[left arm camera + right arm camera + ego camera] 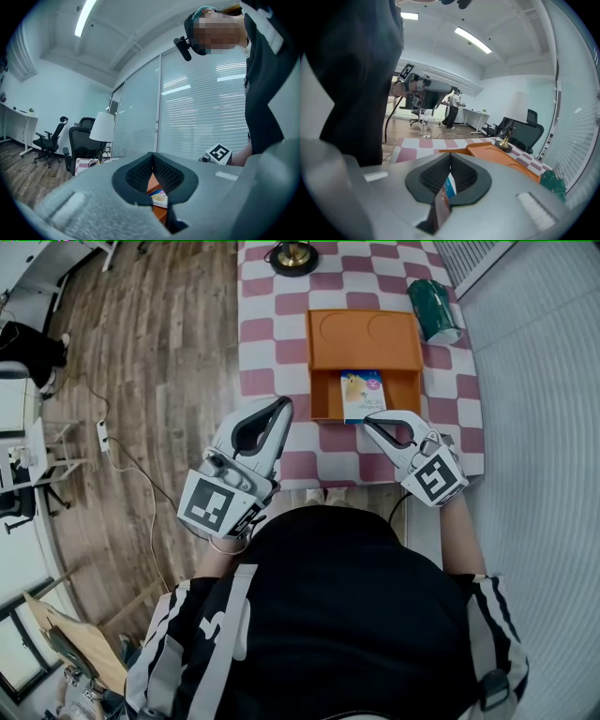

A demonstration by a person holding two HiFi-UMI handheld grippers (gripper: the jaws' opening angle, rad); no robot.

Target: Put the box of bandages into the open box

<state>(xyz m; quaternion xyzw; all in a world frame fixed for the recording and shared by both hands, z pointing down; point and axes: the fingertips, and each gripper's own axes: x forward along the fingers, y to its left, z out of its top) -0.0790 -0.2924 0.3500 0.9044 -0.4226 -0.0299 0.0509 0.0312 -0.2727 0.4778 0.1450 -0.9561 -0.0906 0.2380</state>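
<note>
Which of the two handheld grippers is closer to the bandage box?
The right gripper: its jaws reach the near corner of the box of bandages, while the left gripper sits further off, left of the open box.

Wood floor (159,352), pink-checked table (272,329), black office chairs (49,138) — blinds (206,108) across glass walls (140,117).

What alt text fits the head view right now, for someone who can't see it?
The right hand-held gripper grips a small blue-and-yellow cardboard bandage box at the near compartment of an open orange box on a pink-and-white checked table. The left hand-held gripper hovers shut and empty beside the orange box's near left corner.
</note>
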